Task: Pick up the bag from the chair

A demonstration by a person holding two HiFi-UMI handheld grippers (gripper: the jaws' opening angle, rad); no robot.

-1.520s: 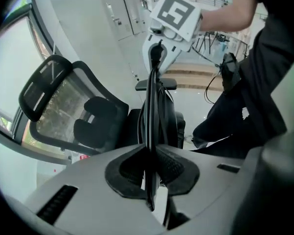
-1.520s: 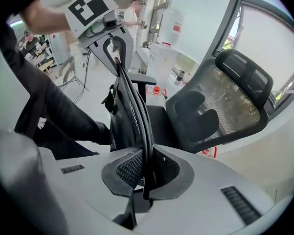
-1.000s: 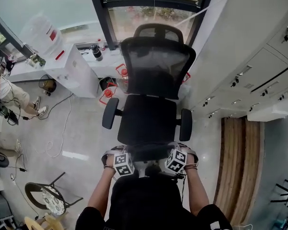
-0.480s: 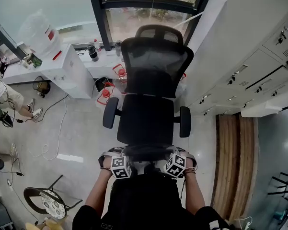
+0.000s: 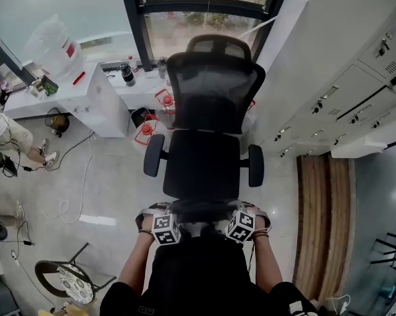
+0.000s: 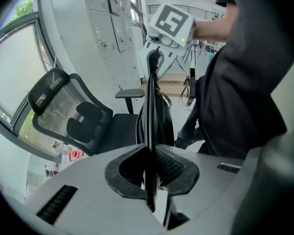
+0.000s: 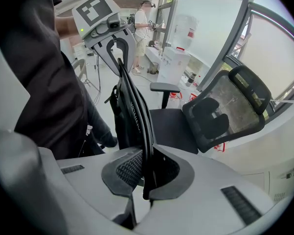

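bag (image 6: 159, 119) nearer, tight in both tongs (image 6: 151, 180) (image 7: 146, 175)

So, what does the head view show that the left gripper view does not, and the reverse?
Only the head view: the patterned stool and the large water jug. Only the left gripper view: the fingers of the left gripper shut on the black strap of the bag. Both: the black chair and the marker cube of the right gripper.

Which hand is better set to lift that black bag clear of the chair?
Neither leads: the left gripper and the right gripper are each shut on the straps of the bag, side by side before the chair. Lift with both.
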